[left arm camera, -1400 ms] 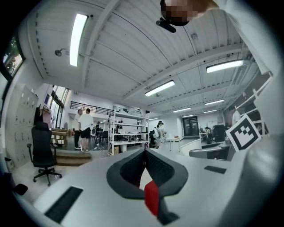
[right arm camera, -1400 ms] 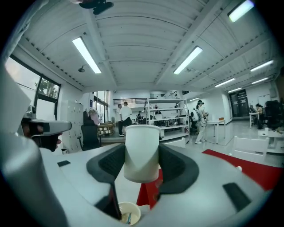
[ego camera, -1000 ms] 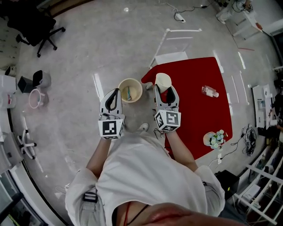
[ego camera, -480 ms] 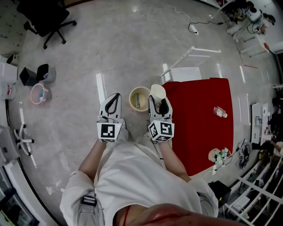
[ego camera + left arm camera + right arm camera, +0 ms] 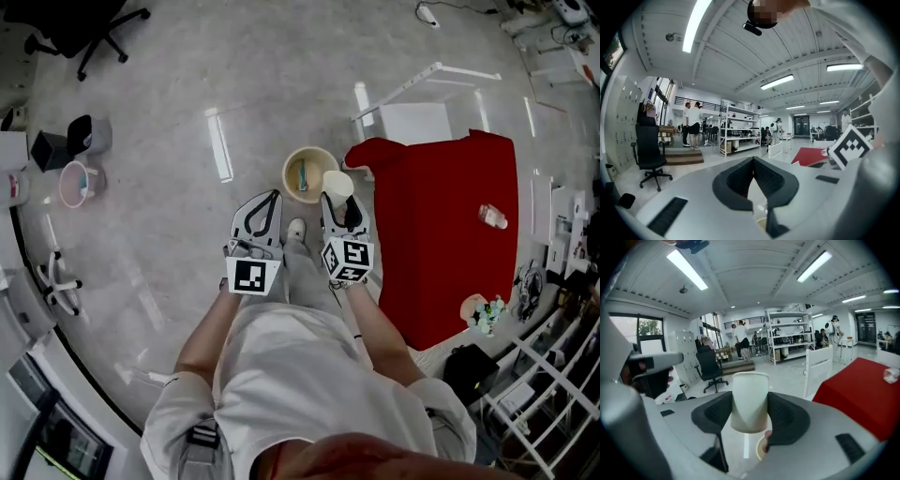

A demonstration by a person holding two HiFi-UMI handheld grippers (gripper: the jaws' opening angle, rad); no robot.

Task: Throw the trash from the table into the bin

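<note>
A white paper cup (image 5: pixel 749 401) stands upright between the jaws of my right gripper (image 5: pixel 749 420), which is shut on its sides. From above, the cup (image 5: pixel 337 184) hangs just right of the round beige bin (image 5: pixel 298 161) on the floor, at the bin's rim. The bin holds a small bluish item. My left gripper (image 5: pixel 273 196) is shut and empty, level with the right one and just left of the bin; its jaws (image 5: pixel 753 163) meet with nothing between them. A clear plastic bottle (image 5: pixel 492 216) lies on the red table (image 5: pixel 450 253).
A small colourful bundle (image 5: pixel 483 312) sits at the table's near corner. A white frame (image 5: pixel 412 89) stands beyond the table. An office chair (image 5: pixel 80 28) and small bins (image 5: pixel 77 183) are on the floor at left. Shelving and people stand far off.
Both grippers have come off the red table's edge, moving left and down toward the bin. The cup, still held, now sits beside the bin's rim instead of over the table.
</note>
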